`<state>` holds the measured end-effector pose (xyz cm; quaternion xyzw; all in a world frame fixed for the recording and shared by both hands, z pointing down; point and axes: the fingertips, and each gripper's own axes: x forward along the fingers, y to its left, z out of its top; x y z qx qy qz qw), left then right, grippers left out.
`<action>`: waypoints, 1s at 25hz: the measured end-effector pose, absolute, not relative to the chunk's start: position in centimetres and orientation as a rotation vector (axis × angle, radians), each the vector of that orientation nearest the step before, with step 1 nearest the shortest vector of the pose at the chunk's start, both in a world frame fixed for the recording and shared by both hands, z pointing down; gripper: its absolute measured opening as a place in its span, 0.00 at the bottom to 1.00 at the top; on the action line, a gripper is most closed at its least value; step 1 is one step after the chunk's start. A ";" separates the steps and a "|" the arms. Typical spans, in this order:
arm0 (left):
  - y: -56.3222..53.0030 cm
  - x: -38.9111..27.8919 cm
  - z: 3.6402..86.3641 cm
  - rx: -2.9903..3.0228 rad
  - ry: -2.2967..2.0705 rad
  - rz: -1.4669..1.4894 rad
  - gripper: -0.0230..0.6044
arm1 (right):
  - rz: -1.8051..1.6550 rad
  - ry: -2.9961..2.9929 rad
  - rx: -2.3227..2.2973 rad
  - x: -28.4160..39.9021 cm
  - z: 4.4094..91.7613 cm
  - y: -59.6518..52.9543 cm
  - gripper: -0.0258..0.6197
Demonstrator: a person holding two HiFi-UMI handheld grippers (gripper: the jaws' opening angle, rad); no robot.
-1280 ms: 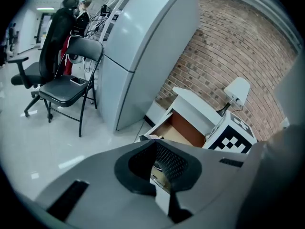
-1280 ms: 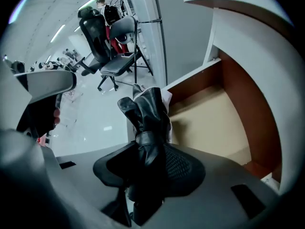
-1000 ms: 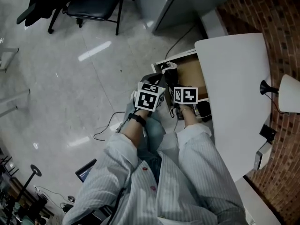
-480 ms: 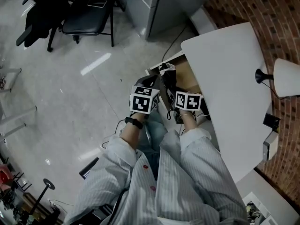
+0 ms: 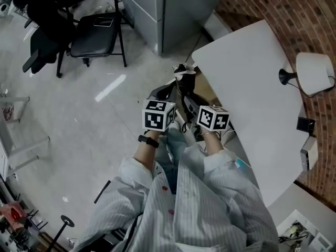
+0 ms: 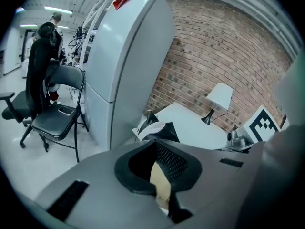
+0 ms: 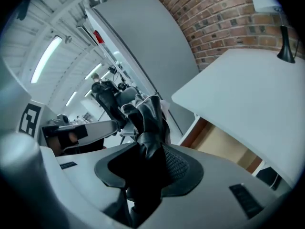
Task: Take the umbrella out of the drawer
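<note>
Right gripper view: right tool (image 7: 147, 173) clamps the black umbrella (image 7: 152, 118).

I'm looking down at a white counter (image 5: 252, 93) running along a brick wall (image 5: 252, 4). A lamp (image 5: 314, 71) with a white shade is standing near its far end, and a small black box (image 5: 305, 124) is sitting by the wall-side edge. A grey cabinet (image 5: 157, 9) is standing past the counter's end. Beside it a black folding chair (image 5: 97, 35) is carrying a phone (image 6: 63, 109) on its seat, with an office chair (image 5: 42, 35) draped in black just beside that. The glossy floor (image 5: 79, 119) is reflecting the ceiling lights.
</note>
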<state>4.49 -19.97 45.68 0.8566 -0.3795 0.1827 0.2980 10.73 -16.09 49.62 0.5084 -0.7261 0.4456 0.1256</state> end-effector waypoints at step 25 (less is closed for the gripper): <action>-19.6 11.7 27.0 2.642 -0.766 0.196 0.05 | 0.819 -2.574 1.912 16.8 23.7 -14.7 0.31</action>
